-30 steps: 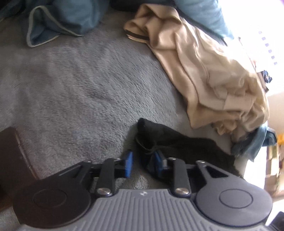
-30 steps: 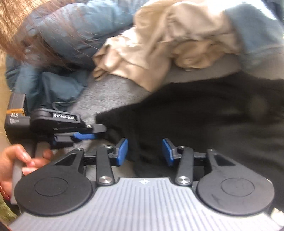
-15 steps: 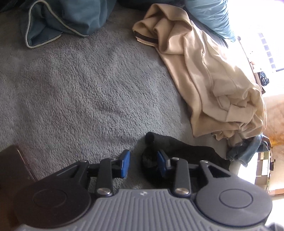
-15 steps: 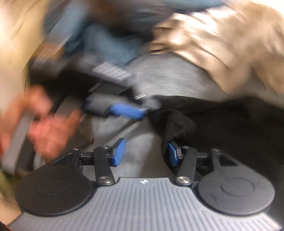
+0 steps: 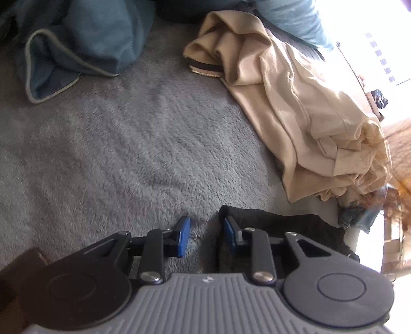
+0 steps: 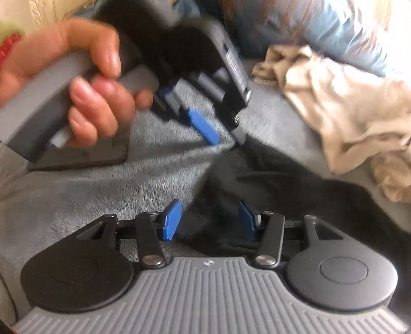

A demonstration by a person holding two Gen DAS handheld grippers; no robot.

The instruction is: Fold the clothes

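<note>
A black garment (image 5: 287,228) lies on the grey fleece blanket (image 5: 128,159). In the left wrist view its corner sits against the right blue pad, while my left gripper (image 5: 205,236) is open with only blanket between its pads. In the right wrist view my right gripper (image 6: 209,218) is open over the black garment's (image 6: 295,185) edge, with dark cloth between its jaws. The left gripper (image 6: 223,133), held by a hand, also shows there, touching the garment's far corner.
A beige zip jacket (image 5: 295,108) lies crumpled to the right, also in the right wrist view (image 6: 346,115). A dark teal garment (image 5: 77,48) is bunched at the back left. A light blue pillow (image 5: 290,20) sits behind. A dark brown object (image 5: 15,282) is at lower left.
The left gripper has slid left so the black corner now lies at its right pad, no longer between the pads. The right gripper moved left along the garment's edge, closer to the left gripper.
</note>
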